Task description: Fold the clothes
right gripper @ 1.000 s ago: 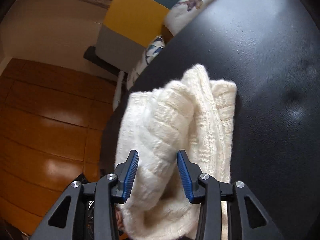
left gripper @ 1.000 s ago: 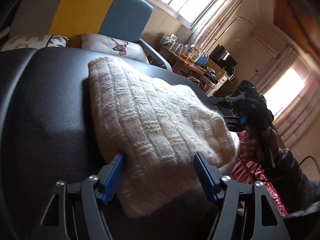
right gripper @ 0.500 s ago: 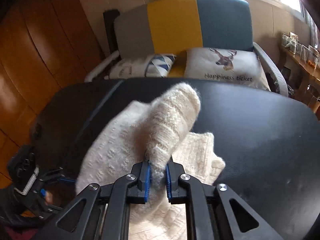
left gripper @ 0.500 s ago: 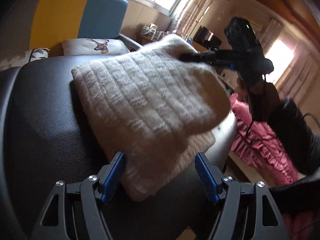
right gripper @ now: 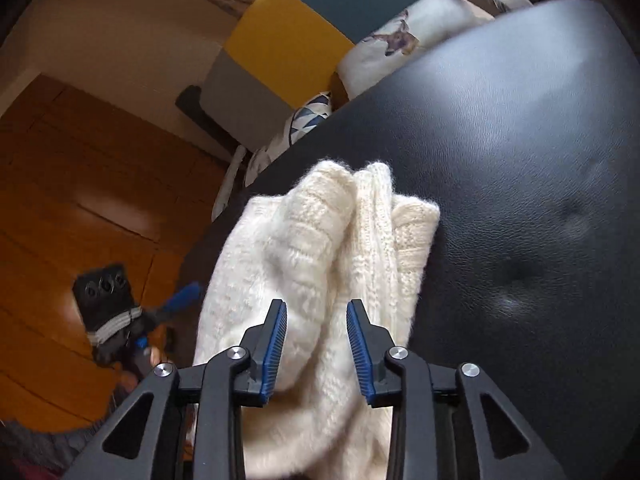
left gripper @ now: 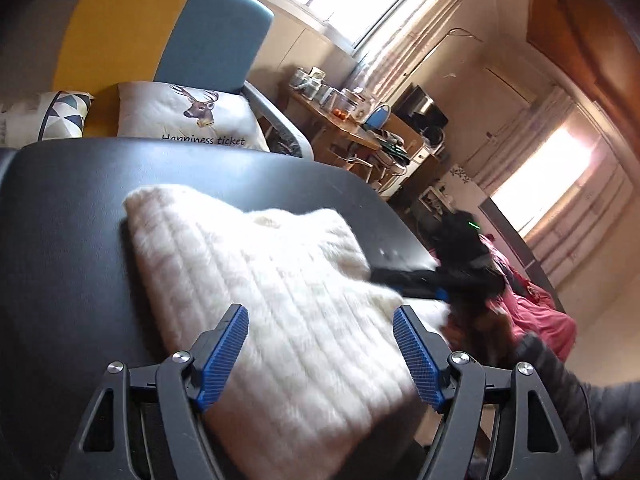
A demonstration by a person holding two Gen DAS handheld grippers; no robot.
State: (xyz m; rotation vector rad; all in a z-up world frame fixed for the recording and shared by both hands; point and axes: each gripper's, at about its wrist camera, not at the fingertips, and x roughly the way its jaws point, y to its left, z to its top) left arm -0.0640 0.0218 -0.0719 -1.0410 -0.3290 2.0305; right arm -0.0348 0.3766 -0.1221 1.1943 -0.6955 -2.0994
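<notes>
The black padded table [left gripper: 72, 240] is taking up most of both views, and the cream knit sweater [left gripper: 280, 312] is lying on it in a thick, layered bundle, hanging slightly past the table's near edge. Judging by those stacked folds (three rounded ridges are showing in the right wrist view), it's sitting folded already.

Main risk: the bundle is bulky and springy, so any nudge near the table edge could be making the layers slump open or slide off onto the floor. The fuzzy yarn could also be snagging on the ribbed pads.

The left gripper [left gripper: 320, 348] is hovering over the sweater's near end, spread wide, gripping nothing. The right gripper [right gripper: 316, 344] is parted too, straddling a fold at the sweater's side, nothing pinched.
</notes>
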